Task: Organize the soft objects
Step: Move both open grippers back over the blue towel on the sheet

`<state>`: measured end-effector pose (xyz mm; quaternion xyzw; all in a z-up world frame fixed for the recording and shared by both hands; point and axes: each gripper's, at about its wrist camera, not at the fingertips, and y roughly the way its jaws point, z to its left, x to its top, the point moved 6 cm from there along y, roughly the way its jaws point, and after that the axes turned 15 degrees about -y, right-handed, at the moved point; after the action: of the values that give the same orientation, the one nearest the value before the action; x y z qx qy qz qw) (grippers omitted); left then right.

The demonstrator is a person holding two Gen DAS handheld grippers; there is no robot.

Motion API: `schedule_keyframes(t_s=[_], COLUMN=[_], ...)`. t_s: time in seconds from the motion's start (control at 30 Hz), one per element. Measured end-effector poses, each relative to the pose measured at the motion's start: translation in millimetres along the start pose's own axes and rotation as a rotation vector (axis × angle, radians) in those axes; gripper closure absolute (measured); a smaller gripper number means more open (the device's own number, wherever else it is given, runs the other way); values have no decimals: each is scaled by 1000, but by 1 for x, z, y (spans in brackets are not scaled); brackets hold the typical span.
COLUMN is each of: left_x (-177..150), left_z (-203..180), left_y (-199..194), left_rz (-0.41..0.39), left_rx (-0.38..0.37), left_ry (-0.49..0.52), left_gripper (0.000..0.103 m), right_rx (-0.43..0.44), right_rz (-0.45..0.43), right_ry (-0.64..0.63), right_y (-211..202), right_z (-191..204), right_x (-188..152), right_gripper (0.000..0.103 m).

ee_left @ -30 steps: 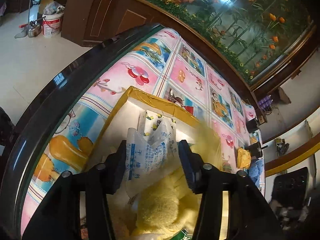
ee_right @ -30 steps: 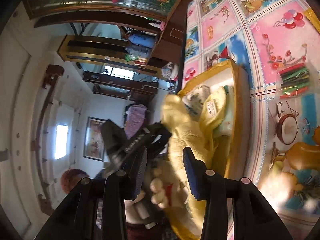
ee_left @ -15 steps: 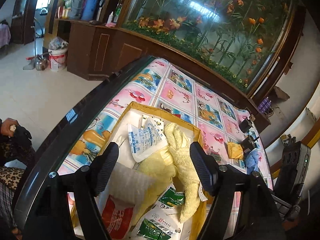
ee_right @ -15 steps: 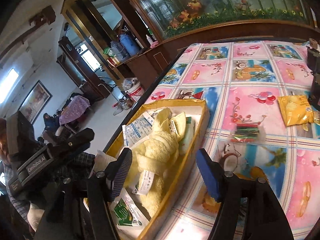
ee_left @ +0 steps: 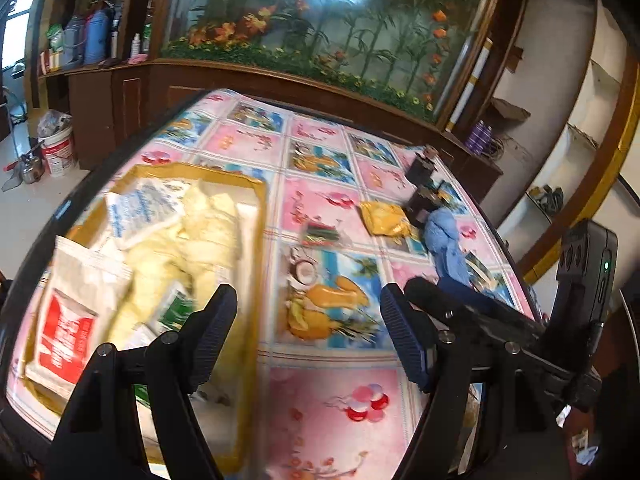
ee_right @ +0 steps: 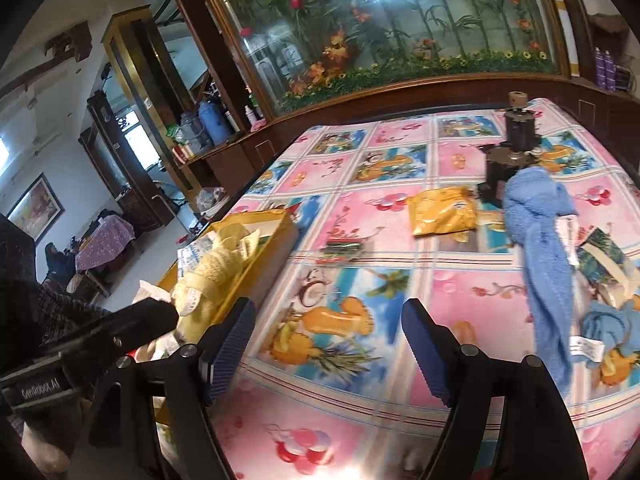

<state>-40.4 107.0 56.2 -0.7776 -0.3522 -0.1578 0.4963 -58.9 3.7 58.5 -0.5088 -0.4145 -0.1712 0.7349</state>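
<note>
A yellow-rimmed box [ee_left: 262, 216] [ee_right: 280, 236] sits at the table's left edge. It holds a yellow towel [ee_left: 204, 236] [ee_right: 216, 268], a white printed sachet [ee_left: 140, 210] and a red-and-white packet [ee_left: 76, 312]. A blue towel [ee_right: 540, 224] [ee_left: 444, 236] lies stretched out at the right, beside a yellow packet [ee_right: 444, 210] [ee_left: 384, 220] and a small bundle of coloured bands [ee_right: 344, 246] [ee_left: 320, 234]. My left gripper [ee_left: 308, 332] is open above the tablecloth just right of the box. My right gripper [ee_right: 328, 348] is open and empty over the table's middle.
A black stand [ee_right: 516, 148] rises behind the blue towel. A second blue cloth [ee_right: 608, 332] and a patterned packet [ee_right: 604, 256] lie at the far right. A dark wooden cabinet with a flower panel [ee_right: 400, 40] backs the table. The other gripper's body [ee_right: 88, 344] shows at the lower left.
Both grippers have let go of the yellow towel, opened, and drawn back from the box. Both views have swung right toward the blue towel and yellow packet.
</note>
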Motion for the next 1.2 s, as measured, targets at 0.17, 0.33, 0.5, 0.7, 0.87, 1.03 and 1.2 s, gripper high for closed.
schedule_keyframes(t_s=[0.17,0.33,0.5,0.7,0.87,1.03,1.2], left_x=[-37,-63,-63,-59,-64,-63,-63], left_z=[-43,-62,-78,-72,-70,-70,-69], left_y=[38,88,127,146,144,144,144], left_rz=[122,209,173,114,108,109,109], left_rx=[-13,43,134,275,275,275,274], left_ry=[88,98,177,175,172,172,172], left_gripper=[29,29,27,0,0,0,0], right_rx=[-129,-219,-263,-248,-247,-258,-288], right_rz=[-8,10,8,5,13,18,31], right_ry=[40,140,230,240,238,230,205], right_y=[-28,-44,-50,-49,-47,-45,-43], right_z=[-57,-115,-153,-155,-151,-149,-146], right_x=[-20,-45,-58,-61,-62,-63,-62], right_gripper=[21,21,20,19,16,16,16])
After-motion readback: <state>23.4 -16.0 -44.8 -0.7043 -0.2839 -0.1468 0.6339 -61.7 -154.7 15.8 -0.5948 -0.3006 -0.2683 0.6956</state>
